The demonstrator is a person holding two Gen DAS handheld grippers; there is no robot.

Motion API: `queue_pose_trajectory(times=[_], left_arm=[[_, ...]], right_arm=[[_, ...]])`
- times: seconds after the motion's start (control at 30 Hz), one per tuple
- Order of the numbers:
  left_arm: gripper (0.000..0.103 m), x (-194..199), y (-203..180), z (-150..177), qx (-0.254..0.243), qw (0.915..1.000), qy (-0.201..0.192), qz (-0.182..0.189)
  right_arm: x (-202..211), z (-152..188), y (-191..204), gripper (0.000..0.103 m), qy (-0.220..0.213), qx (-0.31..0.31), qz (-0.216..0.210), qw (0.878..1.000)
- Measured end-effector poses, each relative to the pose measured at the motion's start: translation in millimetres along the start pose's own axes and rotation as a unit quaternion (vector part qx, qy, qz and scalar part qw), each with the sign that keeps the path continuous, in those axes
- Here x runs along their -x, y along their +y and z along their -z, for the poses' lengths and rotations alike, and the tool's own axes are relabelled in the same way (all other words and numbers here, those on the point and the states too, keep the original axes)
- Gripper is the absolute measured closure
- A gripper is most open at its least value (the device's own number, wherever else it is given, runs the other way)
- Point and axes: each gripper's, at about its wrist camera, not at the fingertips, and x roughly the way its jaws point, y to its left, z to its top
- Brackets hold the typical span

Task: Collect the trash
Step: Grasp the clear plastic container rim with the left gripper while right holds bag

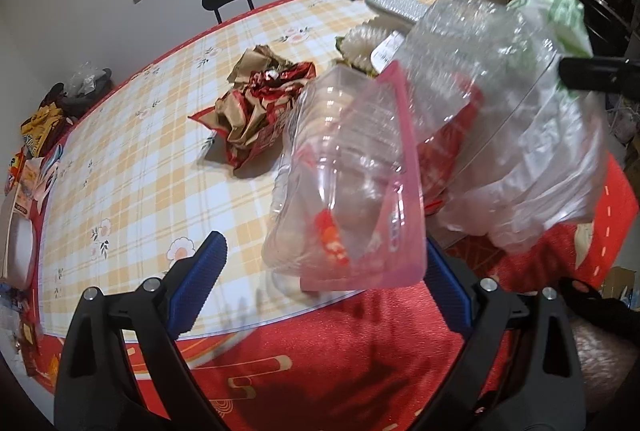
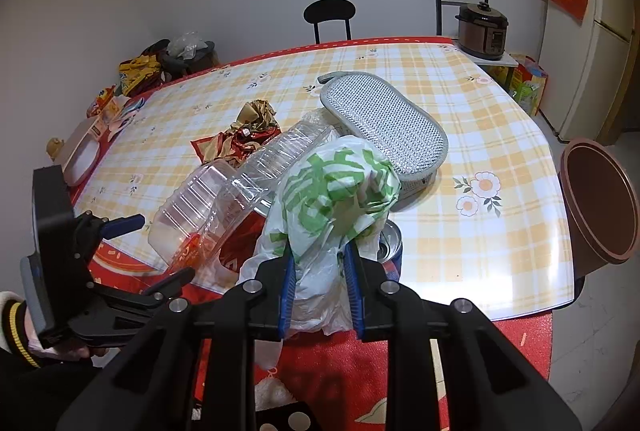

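Note:
My right gripper (image 2: 320, 279) is shut on the gathered top of a white plastic bag with green print (image 2: 336, 191), held over the table's near edge; the bag also shows in the left wrist view (image 1: 552, 135). A clear plastic clamshell container (image 1: 348, 187) with a pink-tinted flap pokes out of the bag's mouth. My left gripper (image 1: 320, 271) is open just below it, one blue finger on each side. In the right wrist view the container (image 2: 200, 203) lies between the bag and the left gripper (image 2: 160, 251). A crumpled red and gold wrapper (image 1: 256, 111) lies on the checked tablecloth (image 1: 132, 167).
A grey mesh pad (image 2: 384, 123) lies behind the bag, with a metal can (image 2: 390, 239) beside it. Snack packets and boxes (image 2: 120, 103) line the table's left edge. A brown bin (image 2: 600, 199) stands at the right. A chair (image 2: 330, 13) and a rice cooker (image 2: 482, 29) are beyond the table.

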Motion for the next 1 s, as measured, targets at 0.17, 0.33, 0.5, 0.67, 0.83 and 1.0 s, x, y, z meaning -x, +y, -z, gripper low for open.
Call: queue_pose_trajectory(times=[0.17,0.33,0.5,0.67,0.83,1.0], left_arm=[[0.032,-2.2,8.2,0.6,0.017,0.9999,0.002,0.001],[0.063,2.7,18.0,1.1,0.039,0.9992,-0.008,-0.001],[0.088,4.2,34.3,3.2,0.072,0.9973,-0.013,0.0],[0.09,7.4,39.1,7.1,0.08,0.9965,-0.023,0.005],[0.096,19.0,44.3,7.9,0.089,0.9946,-0.052,0.012],[0.096,29.1,57.0,6.9,0.116,0.9903,-0.072,0.023]], right_arm=[[-0.6,-0.6,-0.3,0.08,0.0,0.0,-0.001,1.0],[-1.5,-1.2,0.2,0.08,-0.001,0.001,-0.004,1.0],[-0.5,-1.0,-0.2,0.081,-0.003,0.0,-0.007,1.0],[0.6,-1.0,1.2,0.081,-0.004,0.0,-0.008,1.0],[2.8,0.0,1.6,0.081,-0.007,-0.001,-0.009,1.0],[8.0,0.0,0.7,0.082,-0.015,-0.006,-0.009,1.0]])
